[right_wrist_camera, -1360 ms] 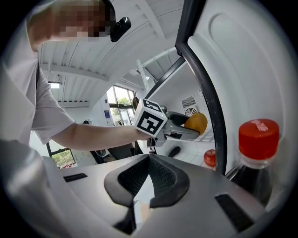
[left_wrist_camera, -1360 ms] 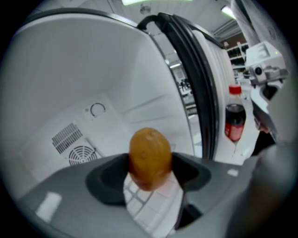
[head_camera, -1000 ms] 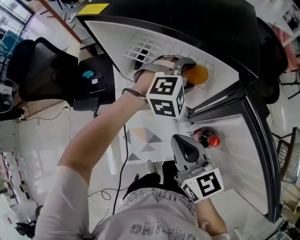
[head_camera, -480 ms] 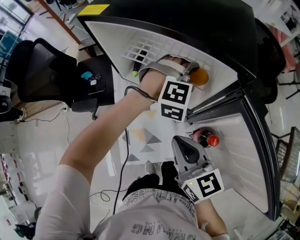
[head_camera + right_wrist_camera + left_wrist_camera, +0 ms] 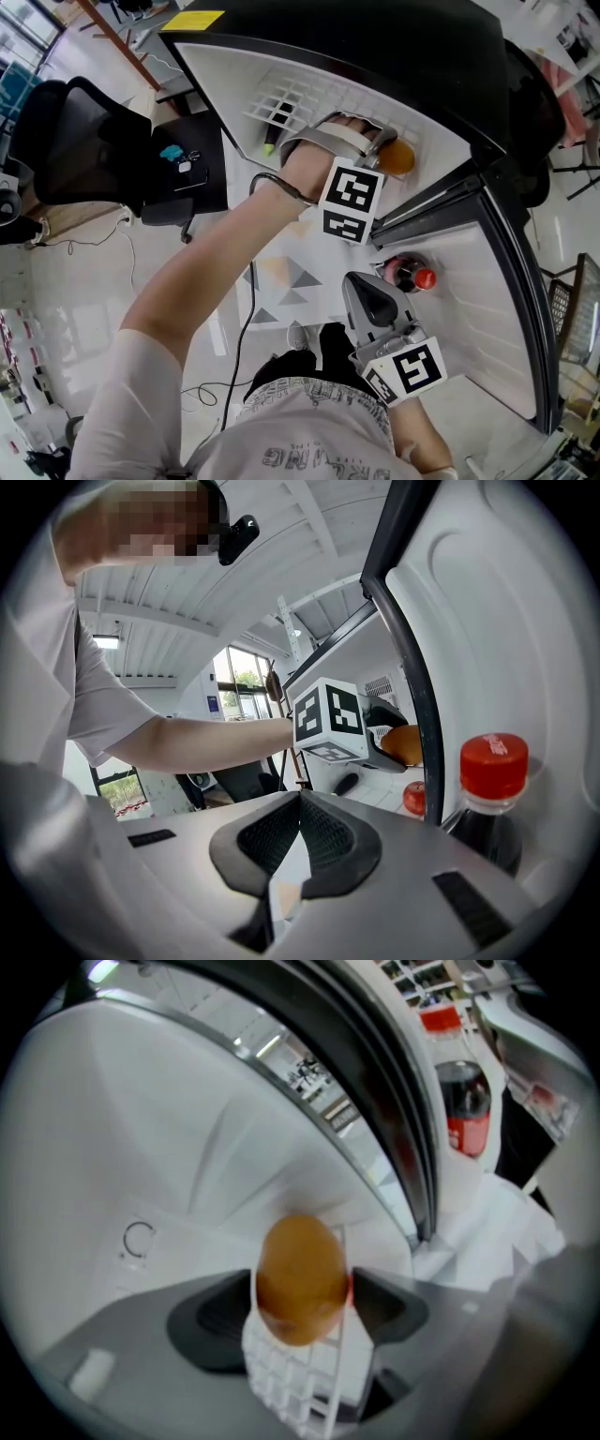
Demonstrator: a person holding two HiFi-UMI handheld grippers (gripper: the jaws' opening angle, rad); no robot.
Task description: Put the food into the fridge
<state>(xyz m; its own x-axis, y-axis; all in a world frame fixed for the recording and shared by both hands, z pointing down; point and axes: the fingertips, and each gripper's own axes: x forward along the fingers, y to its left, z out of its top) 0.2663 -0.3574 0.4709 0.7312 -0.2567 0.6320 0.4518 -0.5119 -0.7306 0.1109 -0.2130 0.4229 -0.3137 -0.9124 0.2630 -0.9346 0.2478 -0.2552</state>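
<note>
The left claw [image 5: 300,1296] reaches deep into the white fridge [image 5: 234,70]. A round orange-brown fruit [image 5: 298,1274] sits right between its two dark pads. The fruit lies on the white wire shelf [image 5: 292,1387] inside the fridge, so the shelf carries it and not the claw. The jaws have just been opening and now stand wide, with the fruit between them and a pad very close on each side. I think this is the letting-go step. The claw tips down a bit and is low over the wires, so the fruit has nowhere to fall.

The right claw [image 5: 300,817] waits outside the fridge, low and near the person's body. Its jaws are pressed together and hold nothing. It seems to be kept back there so it does not get in the way of the other arm.

A dark cola bottle with a red cap [image 5: 489,780] stands upright just beside the right claw, in the white inside of the fridge door. A small red round thing [image 5: 413,799] shows farther in, and I cannot tell what it is.

The left claw should next pull straight back. The fruit is round and could roll on the wires if a pad bumps it.
</note>
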